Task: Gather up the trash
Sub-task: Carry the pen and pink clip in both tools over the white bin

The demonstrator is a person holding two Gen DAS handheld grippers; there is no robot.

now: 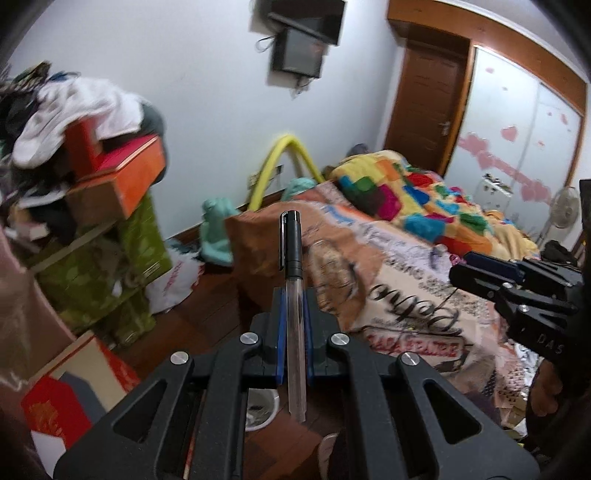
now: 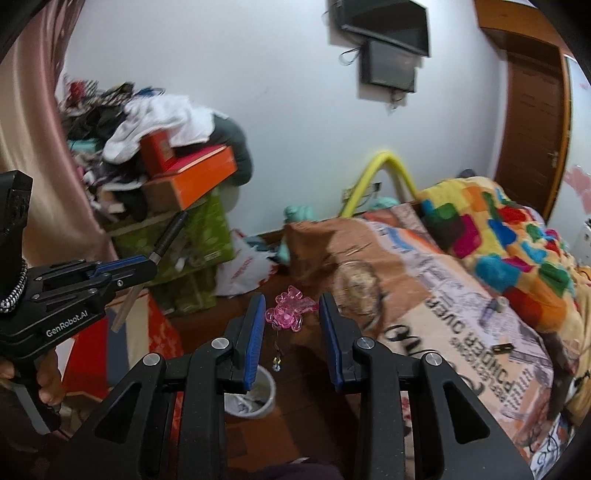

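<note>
The left claw fills the foreground of its own view, black linked arms with blue pads pressed tight on a pen: a clear, round barrel with a black clipped cap, standing upright between the pads. In the right wrist view the right claw is partly spread, and a pink, glossy, lobed plastic charm sits between its blue pads; whether both pads press on it cannot be told, and a thin dangle hangs below it.

Beyond lies a bed under a printed sheet, with a patchwork quilt of bright squares. The floor is dark wood. Against the white wall stand green boxes topped by an orange box and a heap of clothes. A yellow hoop leans by the bedhead; a dark screen hangs above.

A white bin stands on the floor below both claws.

Only the left view shows the sliding wardrobe with pink hearts and a fan.
</note>
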